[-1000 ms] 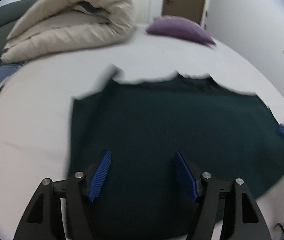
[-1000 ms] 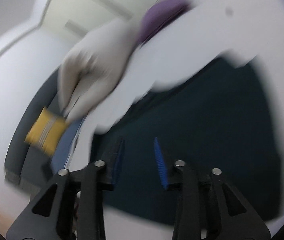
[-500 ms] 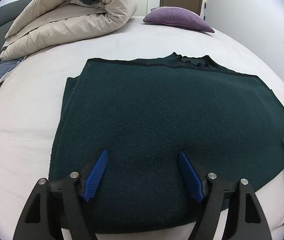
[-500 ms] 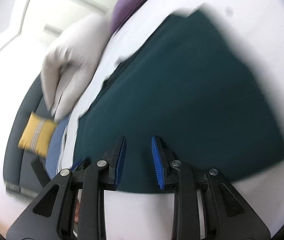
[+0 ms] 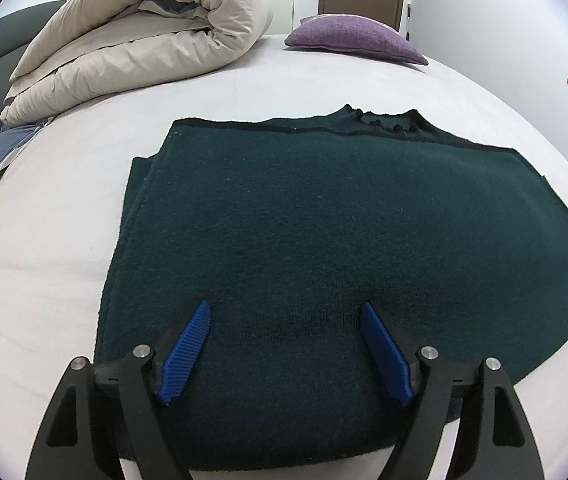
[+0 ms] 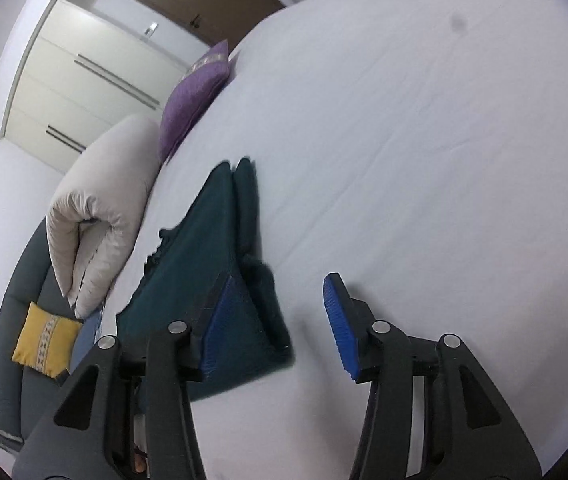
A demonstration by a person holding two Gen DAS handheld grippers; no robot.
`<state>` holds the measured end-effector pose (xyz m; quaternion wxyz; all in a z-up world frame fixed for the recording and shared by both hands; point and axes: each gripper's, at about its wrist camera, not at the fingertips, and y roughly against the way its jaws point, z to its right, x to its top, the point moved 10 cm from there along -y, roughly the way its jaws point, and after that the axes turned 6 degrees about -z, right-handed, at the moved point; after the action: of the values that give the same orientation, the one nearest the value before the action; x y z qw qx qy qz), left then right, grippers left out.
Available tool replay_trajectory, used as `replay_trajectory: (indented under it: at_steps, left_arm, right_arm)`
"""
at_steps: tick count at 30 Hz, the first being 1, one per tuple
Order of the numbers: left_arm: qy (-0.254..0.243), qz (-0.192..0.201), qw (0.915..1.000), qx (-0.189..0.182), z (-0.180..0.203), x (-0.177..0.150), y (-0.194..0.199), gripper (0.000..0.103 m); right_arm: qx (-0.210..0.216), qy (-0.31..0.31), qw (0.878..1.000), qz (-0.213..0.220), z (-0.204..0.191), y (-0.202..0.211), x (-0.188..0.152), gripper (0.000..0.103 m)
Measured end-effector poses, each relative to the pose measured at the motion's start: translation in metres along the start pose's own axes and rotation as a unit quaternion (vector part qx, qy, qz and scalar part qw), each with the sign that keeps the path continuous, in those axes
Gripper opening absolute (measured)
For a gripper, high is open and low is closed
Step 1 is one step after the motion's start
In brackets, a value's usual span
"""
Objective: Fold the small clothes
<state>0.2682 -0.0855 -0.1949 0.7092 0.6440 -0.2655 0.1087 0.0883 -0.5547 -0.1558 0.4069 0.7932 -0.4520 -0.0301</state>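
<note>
Right under the left gripper [image 5: 284, 356] lies the dark green sweater [image 5: 324, 240], flat on the white bed [image 5: 44, 280]. Its sides look tucked in already, so it makes one neat block with the collar at the far end from this gripper. It seems about half done: I think it needs one more fold to bring the near edge up to the collar, or the other way round.

The left gripper has its jaws wide apart and opening a bit more, with nothing pinched between them. The right gripper [image 6: 276, 320] is opening too, and holds nothing; the sweater [image 6: 212, 260] sits by its left finger, with bare sheet in front.

Far past the left gripper are a rolled cream blanket [image 5: 136, 40] and a purple pillow [image 5: 356, 38]. A yellow cushion [image 6: 46, 340] is off to the right gripper's left. Nothing blocks the next fold.
</note>
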Motion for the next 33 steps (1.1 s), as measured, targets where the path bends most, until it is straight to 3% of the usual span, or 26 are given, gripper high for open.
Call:
replay_trajectory:
  at_steps: [3, 9, 16, 24, 27, 29, 33]
  left_arm:
    - [0.014, 0.000, 0.9998, -0.012, 0.002, 0.003, 0.012, 0.077]
    - [0.023, 0.040, 0.9944, -0.095, 0.040, 0.024, 0.044, 0.077]
    - [0.042, 0.004, 0.9904, -0.132, 0.062, 0.028, 0.015, 0.077]
    - [0.033, -0.007, 0.9930, -0.113, 0.059, 0.027, -0.005, 0.078]
    - [0.030, -0.010, 0.9943, -0.102, 0.055, 0.024, -0.010, 0.079]
    - [0.035, -0.009, 0.9932, -0.111, 0.052, 0.023, -0.012, 0.079]
    - [0.033, -0.009, 0.9928, -0.115, 0.051, 0.022, -0.013, 0.079]
  right_arm:
    - [0.001, 0.009, 1.000, -0.014, -0.007, -0.014, -0.005, 0.046]
    - [0.010, 0.018, 0.999, -0.025, -0.020, -0.032, 0.000, 0.046]
    - [0.013, 0.020, 0.998, -0.059, -0.033, -0.052, 0.005, 0.046]
    - [0.006, 0.027, 0.995, -0.095, -0.055, -0.084, 0.002, 0.046]
    - [0.006, 0.029, 0.994, -0.107, -0.060, -0.091, -0.002, 0.037]
    - [0.012, 0.009, 0.994, -0.112, -0.055, -0.093, -0.004, 0.024]
    - [0.028, -0.014, 0.993, -0.111, -0.052, -0.093, -0.006, 0.018]
